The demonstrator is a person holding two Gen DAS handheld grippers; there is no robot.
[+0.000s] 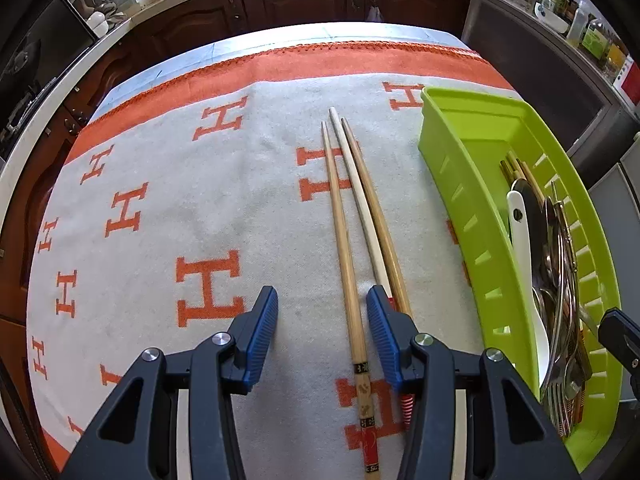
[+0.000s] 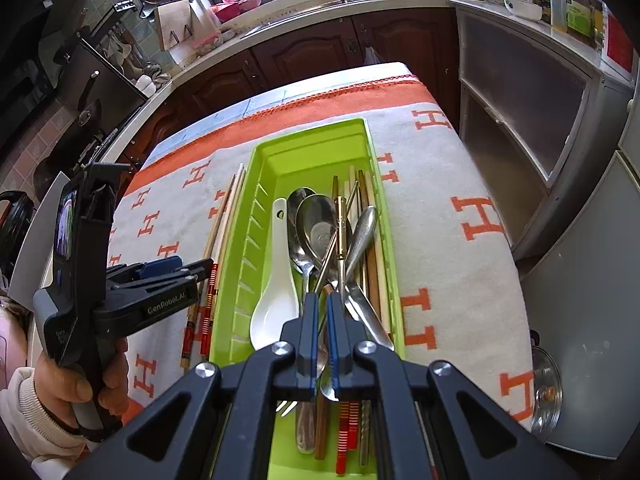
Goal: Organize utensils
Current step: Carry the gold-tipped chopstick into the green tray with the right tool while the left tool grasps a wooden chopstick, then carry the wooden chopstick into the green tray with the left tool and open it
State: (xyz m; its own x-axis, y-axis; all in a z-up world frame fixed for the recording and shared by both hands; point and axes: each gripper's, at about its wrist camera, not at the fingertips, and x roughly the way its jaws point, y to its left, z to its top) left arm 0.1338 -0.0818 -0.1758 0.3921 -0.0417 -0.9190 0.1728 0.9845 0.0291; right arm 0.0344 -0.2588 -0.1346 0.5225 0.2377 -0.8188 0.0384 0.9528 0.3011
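Observation:
Three wooden chopsticks (image 1: pixel 352 216) lie side by side on the orange-and-white blanket, left of the green tray (image 1: pixel 452 168). My left gripper (image 1: pixel 322 312) is open just above them, with one chopstick between its blue pads and the other two under the right pad. The left gripper also shows in the right wrist view (image 2: pixel 176 268). My right gripper (image 2: pixel 322 308) hovers over the green tray (image 2: pixel 304 156), its jaws nearly closed with nothing held. The tray holds a white ceramic spoon (image 2: pixel 276 280), metal spoons (image 2: pixel 316 224), forks and several chopsticks (image 2: pixel 372 240).
The blanket (image 1: pixel 160 184) covers a table with dark wooden cabinets (image 1: pixel 288 0) beyond its far edge. A grey cabinet (image 2: pixel 520 128) stands to the right of the table. A pot lid (image 2: pixel 544 392) sits low at the right.

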